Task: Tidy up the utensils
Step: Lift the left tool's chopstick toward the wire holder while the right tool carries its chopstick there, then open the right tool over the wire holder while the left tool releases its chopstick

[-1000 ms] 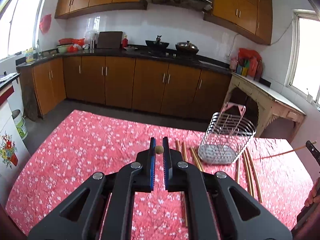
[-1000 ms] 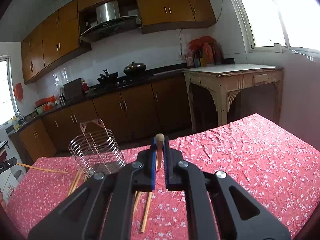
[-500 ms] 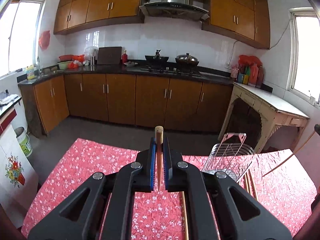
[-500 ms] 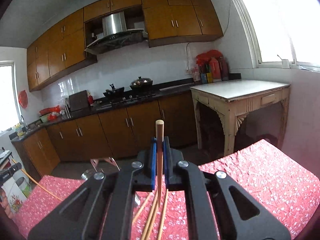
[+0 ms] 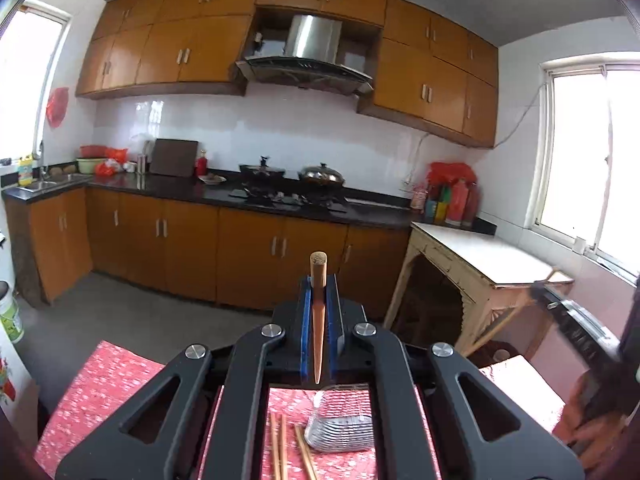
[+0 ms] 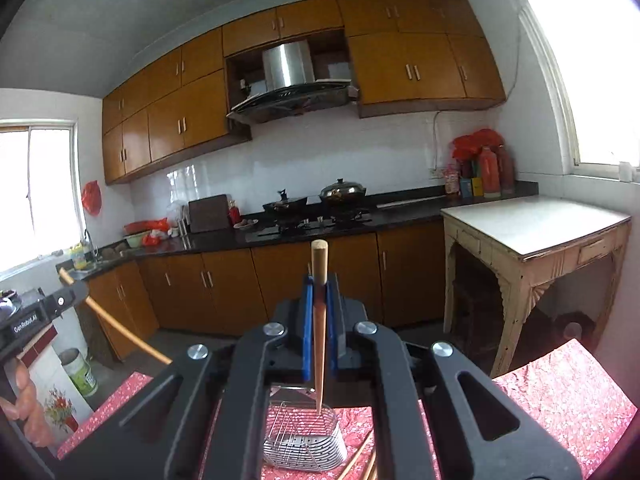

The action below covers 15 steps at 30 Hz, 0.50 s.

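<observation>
Two black grippers, left [image 5: 319, 300] and right [image 6: 319, 300], each clamp one wooden chopstick [image 5: 318, 320], now raised upright above the wire-mesh metal basket [image 6: 304, 438], ready for dropping in.

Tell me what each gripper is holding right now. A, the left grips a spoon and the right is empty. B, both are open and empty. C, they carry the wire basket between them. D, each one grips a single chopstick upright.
D: the left gripper is shut on a chopstick that stands up between its fingers, and the right gripper is shut on a second chopstick, while the wire basket sits on the table below.
</observation>
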{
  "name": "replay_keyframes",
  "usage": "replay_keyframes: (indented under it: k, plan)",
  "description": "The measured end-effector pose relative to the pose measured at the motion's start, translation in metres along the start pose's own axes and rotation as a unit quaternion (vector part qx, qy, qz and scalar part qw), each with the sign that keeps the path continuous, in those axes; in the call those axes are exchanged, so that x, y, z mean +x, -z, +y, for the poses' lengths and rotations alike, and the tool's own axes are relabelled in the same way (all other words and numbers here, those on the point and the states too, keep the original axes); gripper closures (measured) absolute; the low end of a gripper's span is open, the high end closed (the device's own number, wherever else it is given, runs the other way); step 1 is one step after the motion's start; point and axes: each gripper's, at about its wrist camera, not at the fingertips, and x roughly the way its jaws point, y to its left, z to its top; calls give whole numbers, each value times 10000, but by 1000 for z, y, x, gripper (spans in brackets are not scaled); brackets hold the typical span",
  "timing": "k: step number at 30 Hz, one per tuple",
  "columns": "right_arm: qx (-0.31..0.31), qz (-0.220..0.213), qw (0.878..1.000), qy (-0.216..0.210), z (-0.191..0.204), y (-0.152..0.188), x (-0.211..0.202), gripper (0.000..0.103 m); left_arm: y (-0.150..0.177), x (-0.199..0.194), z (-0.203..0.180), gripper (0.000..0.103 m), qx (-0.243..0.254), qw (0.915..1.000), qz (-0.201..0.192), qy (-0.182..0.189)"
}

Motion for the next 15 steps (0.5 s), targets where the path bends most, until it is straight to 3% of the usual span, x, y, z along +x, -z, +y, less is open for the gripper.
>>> replay_keyframes:
  k: [3, 15]
  plan:
    - [68, 228, 9997, -70, 3, 13, 17, 96, 13, 21, -3, 97, -97, 9996, 252, 119]
    - [213, 1036, 9943, -138, -7, 67, 82, 95, 54, 76, -1, 97, -150, 9957, 910, 19]
